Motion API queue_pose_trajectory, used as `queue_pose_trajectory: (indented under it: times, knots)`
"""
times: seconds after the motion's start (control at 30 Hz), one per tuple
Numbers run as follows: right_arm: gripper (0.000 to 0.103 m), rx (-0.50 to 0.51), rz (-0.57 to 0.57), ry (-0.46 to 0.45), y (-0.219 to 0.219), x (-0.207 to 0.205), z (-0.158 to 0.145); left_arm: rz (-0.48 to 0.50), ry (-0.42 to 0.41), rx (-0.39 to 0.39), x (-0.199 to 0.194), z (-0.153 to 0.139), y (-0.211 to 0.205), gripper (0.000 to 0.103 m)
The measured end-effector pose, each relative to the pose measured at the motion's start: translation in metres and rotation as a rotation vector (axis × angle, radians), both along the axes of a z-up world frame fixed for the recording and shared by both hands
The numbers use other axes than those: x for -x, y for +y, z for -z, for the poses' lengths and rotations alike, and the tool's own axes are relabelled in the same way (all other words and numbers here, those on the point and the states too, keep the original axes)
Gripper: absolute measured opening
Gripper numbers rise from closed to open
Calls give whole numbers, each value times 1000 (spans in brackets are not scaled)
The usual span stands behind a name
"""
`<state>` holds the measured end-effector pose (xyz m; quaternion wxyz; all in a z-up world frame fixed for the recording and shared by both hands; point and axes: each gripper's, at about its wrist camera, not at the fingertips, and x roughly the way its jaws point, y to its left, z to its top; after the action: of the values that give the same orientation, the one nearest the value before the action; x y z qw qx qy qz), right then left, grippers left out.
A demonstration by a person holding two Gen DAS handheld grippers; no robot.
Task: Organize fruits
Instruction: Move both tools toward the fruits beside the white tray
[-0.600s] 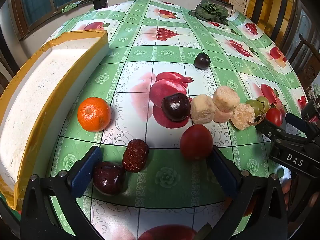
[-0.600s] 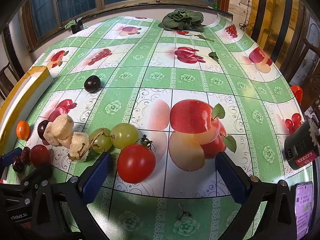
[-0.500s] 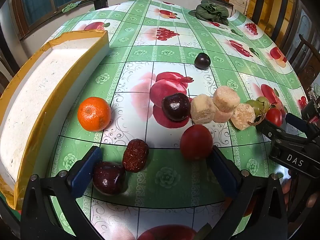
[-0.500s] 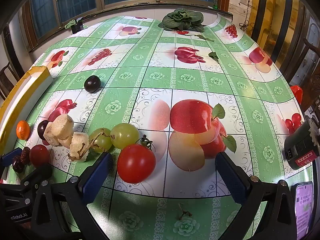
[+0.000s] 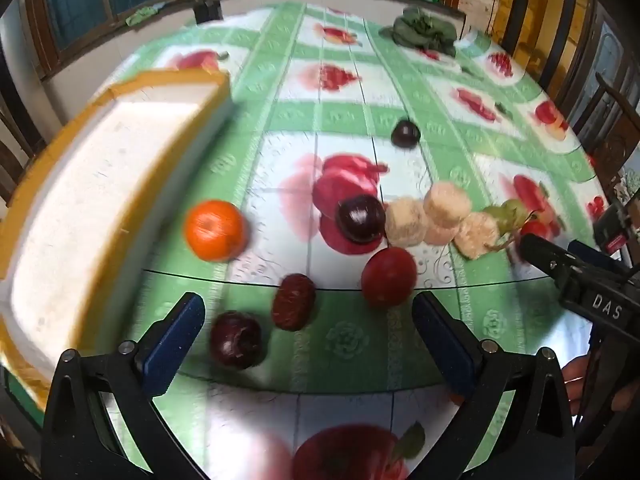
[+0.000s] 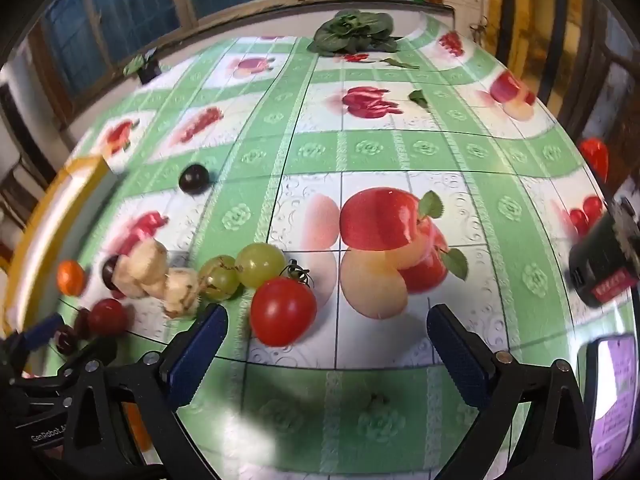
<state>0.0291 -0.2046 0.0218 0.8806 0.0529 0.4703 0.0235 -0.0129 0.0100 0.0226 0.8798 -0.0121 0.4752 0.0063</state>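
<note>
My left gripper is open and empty above the tablecloth. Between and ahead of its fingers lie a dark plum, a red date and a red tomato. Farther on are an orange, a dark cherry, several beige chunks and another dark fruit. My right gripper is open and empty, with a red tomato between its fingers, nearer the left one. Two green grapes lie just beyond.
A white foam tray with a yellow rim lies at the left. Leafy greens sit at the table's far end. A black cylinder with a red label is at the right. A phone screen is at lower right.
Both views have shifted and blurred: both grippers have moved. The fruits now sit a little farther right and ahead in the left view. The jaws stay open.
</note>
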Motion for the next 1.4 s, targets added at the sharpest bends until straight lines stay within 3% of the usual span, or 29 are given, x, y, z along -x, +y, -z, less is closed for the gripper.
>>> queue_pose_trajectory:
  times: [0.27, 0.6, 0.77, 1.07, 1.23, 1.4]
  knots:
    - [99, -64, 19, -62, -14, 20, -30, 4, -25, 11, 34, -33, 26, 103]
    - [98, -104, -3, -90, -14, 45, -40, -22, 38, 86, 70, -31, 43, 103]
    - [94, -169, -7, -89, -4, 41, -45, -35, 41, 79, 69, -26, 43, 103]
    - [90, -137, -55, -101, 16, 43, -46, -37, 44, 44, 46, -15, 42, 103]
    - [87, -142, -152, -33, 26, 45, -41, -44, 51, 47, 41, -13, 48, 103]
    - [75, -151, -300, 40, 51, 55, -29, -35, 72, 43, 36, -9, 52, 99]
